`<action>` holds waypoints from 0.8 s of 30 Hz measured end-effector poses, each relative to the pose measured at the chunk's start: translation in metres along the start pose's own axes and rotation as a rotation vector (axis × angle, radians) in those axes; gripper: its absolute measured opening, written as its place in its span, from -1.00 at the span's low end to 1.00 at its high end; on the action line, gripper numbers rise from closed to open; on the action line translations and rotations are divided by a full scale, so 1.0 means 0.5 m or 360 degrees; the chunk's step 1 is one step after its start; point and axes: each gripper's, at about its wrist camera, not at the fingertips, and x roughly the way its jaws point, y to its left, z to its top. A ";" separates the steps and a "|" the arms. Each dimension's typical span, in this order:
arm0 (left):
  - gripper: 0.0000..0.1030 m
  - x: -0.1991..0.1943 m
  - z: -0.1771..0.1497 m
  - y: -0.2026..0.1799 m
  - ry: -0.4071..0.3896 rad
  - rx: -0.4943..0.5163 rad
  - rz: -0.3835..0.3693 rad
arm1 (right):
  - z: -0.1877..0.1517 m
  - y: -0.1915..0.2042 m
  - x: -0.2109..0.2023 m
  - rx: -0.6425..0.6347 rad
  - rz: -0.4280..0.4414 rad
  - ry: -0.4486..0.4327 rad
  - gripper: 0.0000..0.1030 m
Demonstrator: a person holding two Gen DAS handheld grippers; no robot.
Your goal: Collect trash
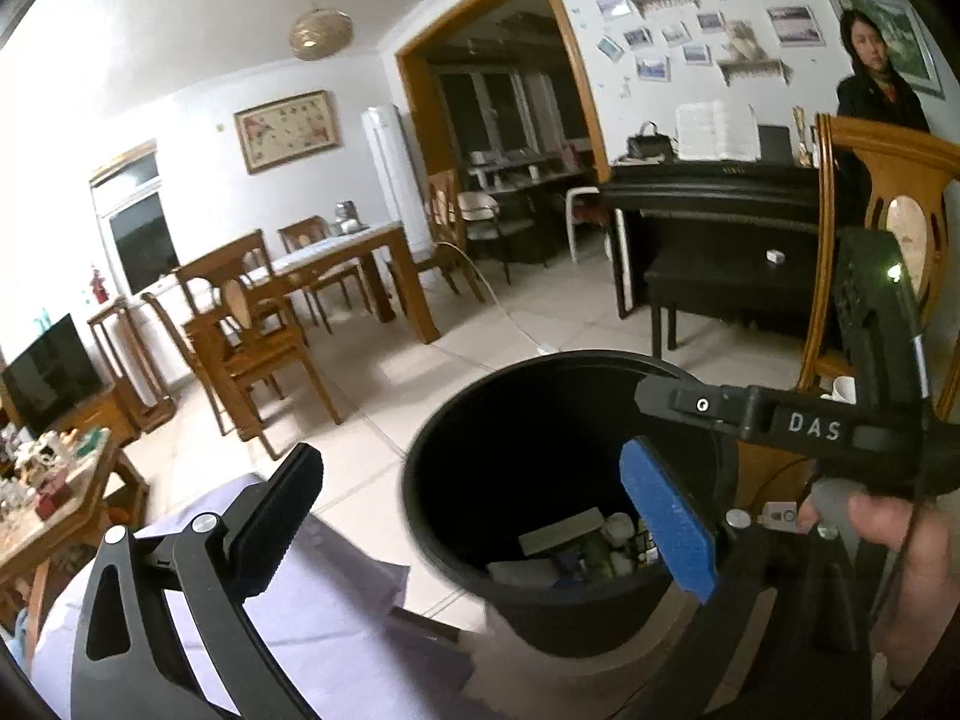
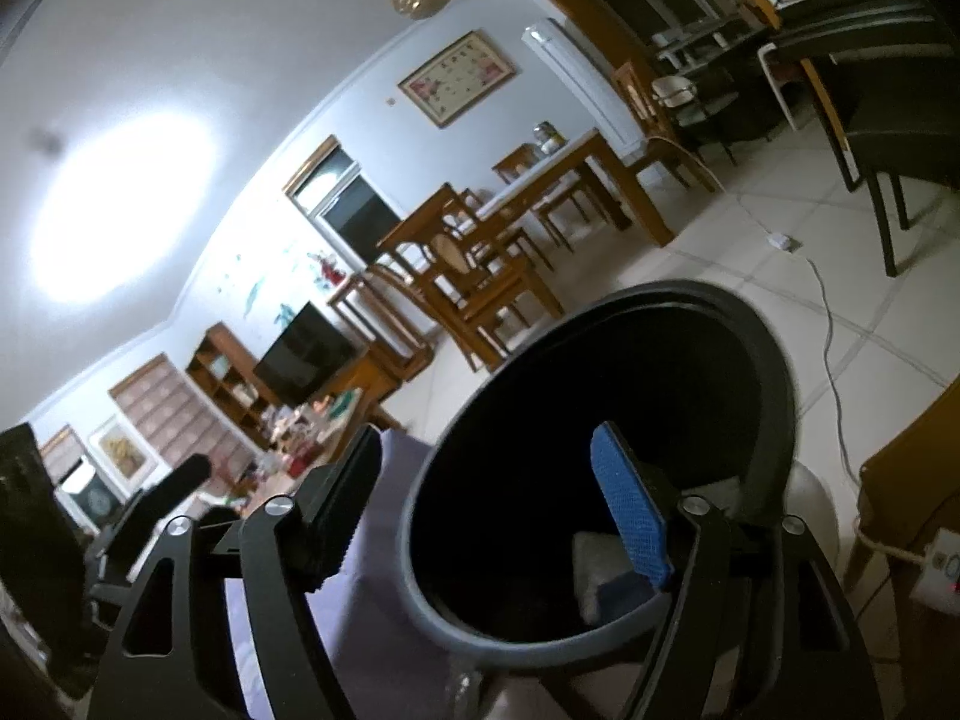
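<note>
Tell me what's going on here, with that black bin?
A person is collecting trash with a handheld gripper in each hand. Both the left gripper and the right gripper hang over the black bin, jaws open with nothing between them. Several pieces of trash already lie at the bottom of the bin. The bin stands on a tiled floor beside a purple cloth.

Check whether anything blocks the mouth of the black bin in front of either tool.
Nothing visible does. The black bin is uncovered, with trash lying at its bottom. The left tool is open and empty at the rim. The right tool is open too, one pad over the opening, nothing between the pads.
</note>
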 end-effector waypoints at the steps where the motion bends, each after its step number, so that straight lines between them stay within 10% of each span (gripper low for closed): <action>1: 0.91 -0.013 -0.003 0.011 -0.0003 -0.0012 0.0013 | -0.005 0.016 0.005 -0.0011 0.0007 0.0012 0.43; 24: 0.91 -0.317 -0.268 0.466 0.0155 -0.0626 0.0733 | -0.275 0.689 0.211 -0.0766 0.0372 0.0360 0.89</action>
